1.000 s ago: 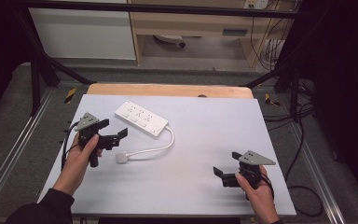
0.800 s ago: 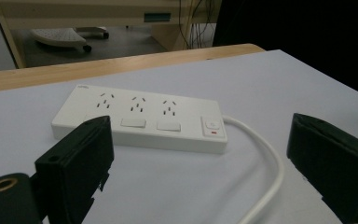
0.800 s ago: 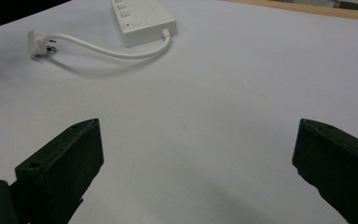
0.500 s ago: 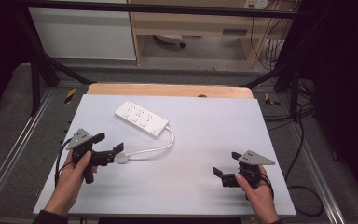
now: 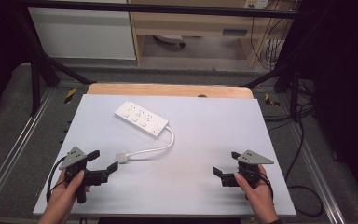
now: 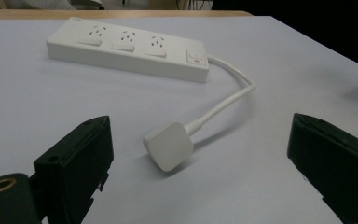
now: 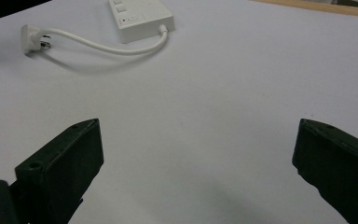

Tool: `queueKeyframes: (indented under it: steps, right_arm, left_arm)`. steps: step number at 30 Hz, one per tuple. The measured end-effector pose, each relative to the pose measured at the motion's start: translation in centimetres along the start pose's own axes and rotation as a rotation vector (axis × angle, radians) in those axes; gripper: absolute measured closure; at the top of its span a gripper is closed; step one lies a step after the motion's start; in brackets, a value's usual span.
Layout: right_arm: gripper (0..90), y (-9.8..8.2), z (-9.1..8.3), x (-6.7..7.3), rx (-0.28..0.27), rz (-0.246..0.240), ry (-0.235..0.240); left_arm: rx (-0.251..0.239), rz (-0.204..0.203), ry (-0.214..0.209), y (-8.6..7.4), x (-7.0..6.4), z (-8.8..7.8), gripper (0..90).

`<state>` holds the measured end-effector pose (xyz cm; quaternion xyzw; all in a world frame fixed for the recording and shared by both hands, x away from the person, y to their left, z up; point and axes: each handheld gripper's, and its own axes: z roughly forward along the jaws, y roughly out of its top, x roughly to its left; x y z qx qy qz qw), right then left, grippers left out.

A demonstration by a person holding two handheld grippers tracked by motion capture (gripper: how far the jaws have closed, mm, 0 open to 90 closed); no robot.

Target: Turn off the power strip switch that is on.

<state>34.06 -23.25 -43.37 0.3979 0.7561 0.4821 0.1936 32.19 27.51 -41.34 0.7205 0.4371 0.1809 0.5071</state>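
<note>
**Left gripper view: plug framed between spread tongs**

Left gripper view has the white plug lying flat on the table, centred ahead of the left tongs, spread and empty, likely lined up for a grab. Its cord curves toward 12 o'clock to the 3-socket power strip. Right tongs, also spread, wait well apart at 5 o'clock.

Left gripper sat low at the near-left, jaws spread wide, held in the person's left hand. Right gripper at the near-right, jaws likewise wide apart, gripped by right hand.
</note>
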Motion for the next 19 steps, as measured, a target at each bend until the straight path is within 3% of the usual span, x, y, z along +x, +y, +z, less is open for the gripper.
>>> queueKeyframes:
  steps: [8, 14, 19]
  right_arm:
    - [2.4, -0.1, 0.2, -0.3, 0.014, 0.006, -0.018]
    - [2.6, -0.3, 0.6, -0.6, 0.042, 0.012, -0.055]
    - [2.8, -0.6, 1.2, -1.2, 0.094, 0.031, -0.134]
  left_arm:
    - [0.08, 0.033, -0.039, -1.5, -1.0, 0.0, 6.9]
    - [0.119, 0.036, -0.039, -2.5, -1.4, -0.4, 6.9]
    - [0.105, 0.037, -0.024, -2.4, -1.5, -0.6, 6.9]
